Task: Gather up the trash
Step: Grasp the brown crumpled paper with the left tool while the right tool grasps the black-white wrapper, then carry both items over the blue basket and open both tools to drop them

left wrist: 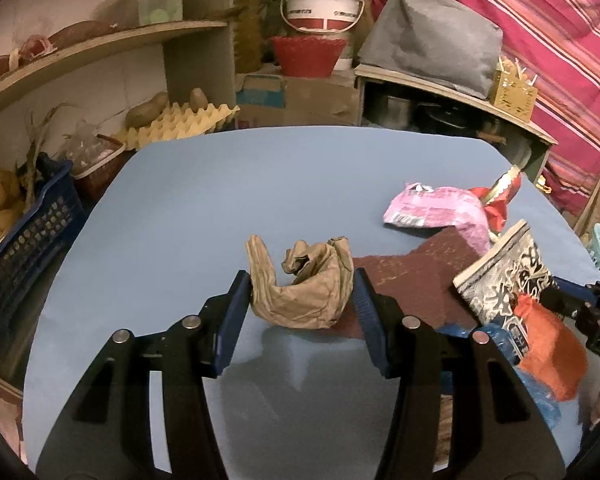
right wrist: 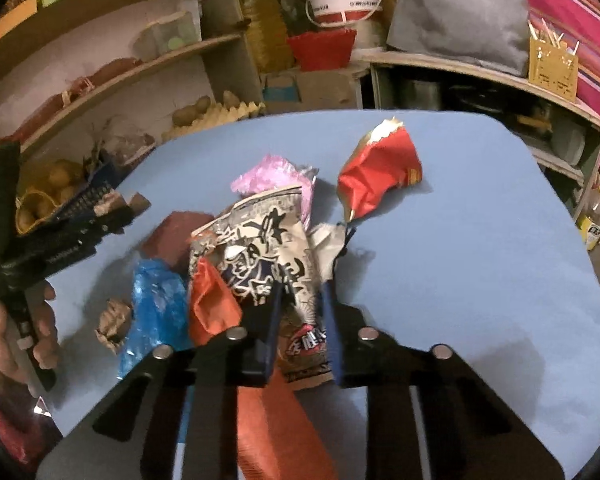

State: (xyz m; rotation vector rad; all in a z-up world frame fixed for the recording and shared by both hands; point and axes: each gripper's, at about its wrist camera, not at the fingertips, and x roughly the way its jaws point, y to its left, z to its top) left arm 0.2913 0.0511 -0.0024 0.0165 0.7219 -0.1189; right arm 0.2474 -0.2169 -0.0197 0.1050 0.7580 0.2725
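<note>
Because the crumpled brown paper bag sits squarely between the left gripper's blue jaws, both pads pressing its sides, that hand has its piece of trash and the bag's long axis runs across the jaws, from nine to three o'clock. It hangs just above the blue counter, its shadow below. At three o'clock from it, the black-and-white printed snack wrapper stands pinched in the right gripper, jaws nearly shut on its lower end, its length running toward twelve. Pink wrapper and red foil packet lie beyond, nearer the right hand, so that hand suits them.
</note>
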